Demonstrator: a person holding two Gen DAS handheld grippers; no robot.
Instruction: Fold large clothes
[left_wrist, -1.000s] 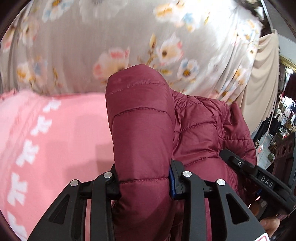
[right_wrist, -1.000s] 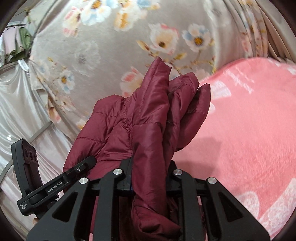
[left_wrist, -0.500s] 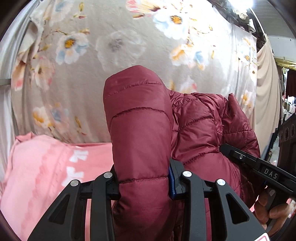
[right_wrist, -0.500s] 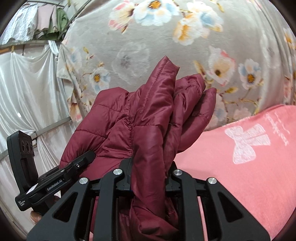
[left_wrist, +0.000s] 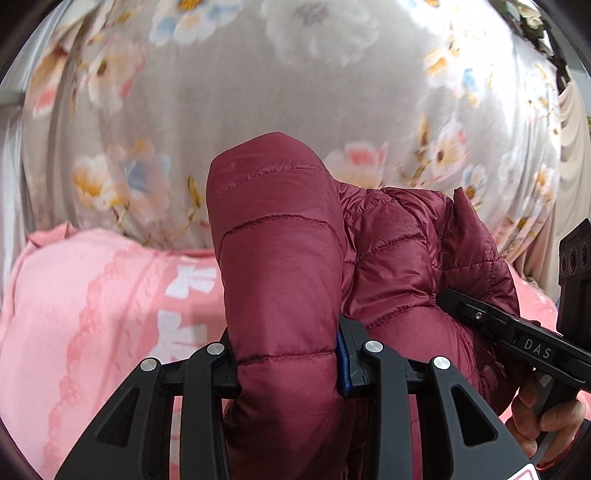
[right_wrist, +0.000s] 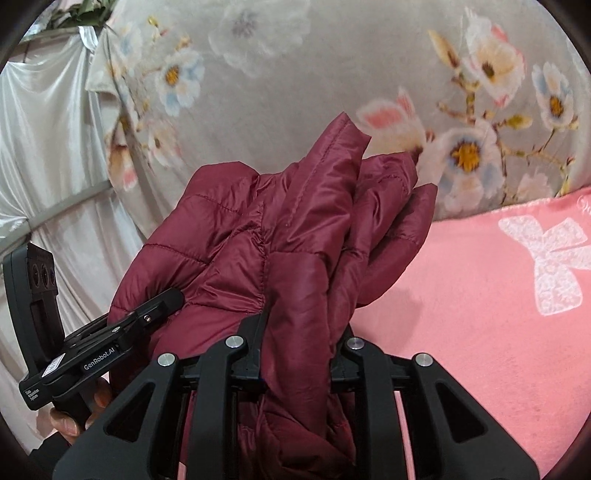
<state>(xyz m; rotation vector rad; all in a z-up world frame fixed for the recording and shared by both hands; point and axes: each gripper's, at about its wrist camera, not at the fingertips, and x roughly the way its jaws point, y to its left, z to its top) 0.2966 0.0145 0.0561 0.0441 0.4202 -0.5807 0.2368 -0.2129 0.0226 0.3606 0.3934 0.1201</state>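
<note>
We hold the maroon jacket (left_wrist: 284, 280) bunched in the air above the pink blanket (right_wrist: 480, 295), our left gripper (left_wrist: 286, 365) and right gripper (right_wrist: 295, 354) each clamped on its padded folds.

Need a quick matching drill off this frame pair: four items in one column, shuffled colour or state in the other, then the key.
Items
1. puffer jacket
2. blanket
3. hanging curtain
4. left gripper

Descriptions
A. pink, with white bow prints
B. grey, printed with flowers
C. maroon, quilted, held by both grippers
D. black, clamped on a padded fold

Pairs: 1-C, 2-A, 3-B, 4-D
</note>
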